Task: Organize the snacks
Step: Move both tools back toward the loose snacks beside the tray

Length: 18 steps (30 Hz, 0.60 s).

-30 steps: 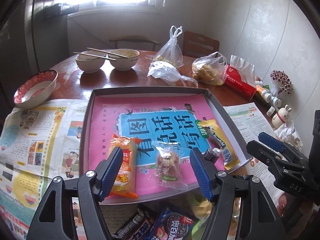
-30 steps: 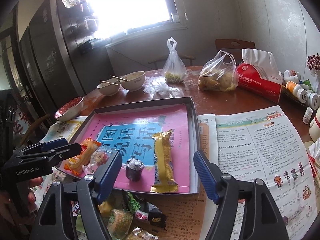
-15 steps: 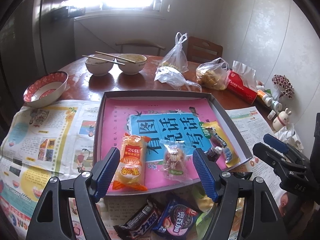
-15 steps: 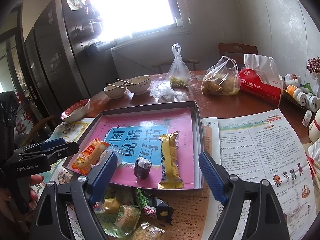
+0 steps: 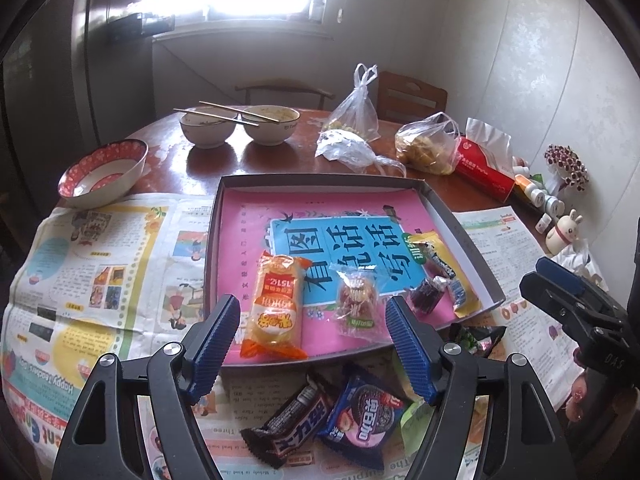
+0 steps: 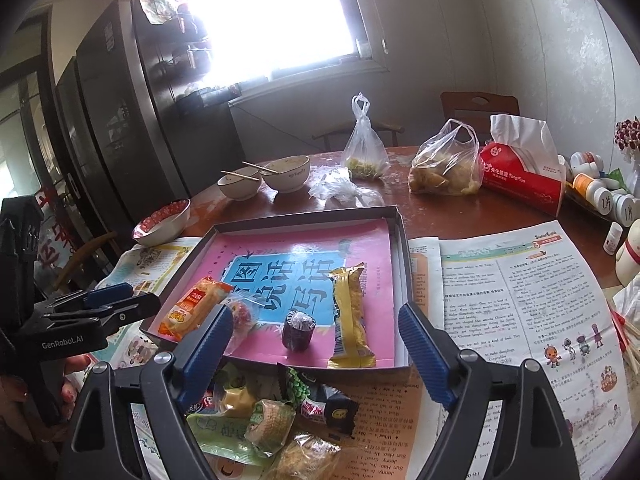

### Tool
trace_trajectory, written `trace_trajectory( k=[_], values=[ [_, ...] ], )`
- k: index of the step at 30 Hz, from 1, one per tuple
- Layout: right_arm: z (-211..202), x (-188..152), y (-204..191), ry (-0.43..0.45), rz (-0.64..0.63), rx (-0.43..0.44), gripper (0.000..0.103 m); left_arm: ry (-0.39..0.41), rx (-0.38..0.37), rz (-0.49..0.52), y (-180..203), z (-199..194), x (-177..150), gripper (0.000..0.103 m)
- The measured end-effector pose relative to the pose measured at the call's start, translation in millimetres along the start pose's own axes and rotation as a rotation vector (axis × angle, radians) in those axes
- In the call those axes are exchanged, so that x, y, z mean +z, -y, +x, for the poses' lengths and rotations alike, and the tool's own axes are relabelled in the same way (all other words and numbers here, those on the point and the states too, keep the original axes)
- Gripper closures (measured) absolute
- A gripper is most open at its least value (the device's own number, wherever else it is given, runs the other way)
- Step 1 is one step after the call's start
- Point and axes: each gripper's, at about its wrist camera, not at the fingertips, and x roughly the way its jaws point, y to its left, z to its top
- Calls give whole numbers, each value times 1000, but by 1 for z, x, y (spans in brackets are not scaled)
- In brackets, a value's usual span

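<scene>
Two grippers hang with their blue fingers spread over a snack tray, gripping nothing.

The round wooden table (image 5: 288, 160) carries newspaper (image 5: 92, 264) at its near side, and on that sits the shallow grey tray (image 5: 214, 240), lined with a pink booklet, its far half bare. Along the tray's near edge lie an orange cake packet (image 5: 274, 308), a clear-wrapped sweet (image 5: 354, 300), a small dark purple sweet (image 6: 298, 330) and a long yellow bar (image 6: 350, 316) close to the right wall. Outside the near rim a loose heap waits: a dark chocolate bar (image 5: 290, 420), an Oreo packet (image 5: 366, 414) and what looks like a green wrapper (image 6: 224, 428), partly hidden. The left gripper (image 5: 312, 344) and right gripper (image 6: 316, 354) both hover just short of that rim.
</scene>
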Motion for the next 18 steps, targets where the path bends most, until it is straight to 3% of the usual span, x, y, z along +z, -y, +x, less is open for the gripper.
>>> trace_trajectory(
  k=[18],
  values=[
    [-11, -8, -6, -12, -20, -27, 19, 6, 12, 7, -8, -14, -10, 26]
  ],
)
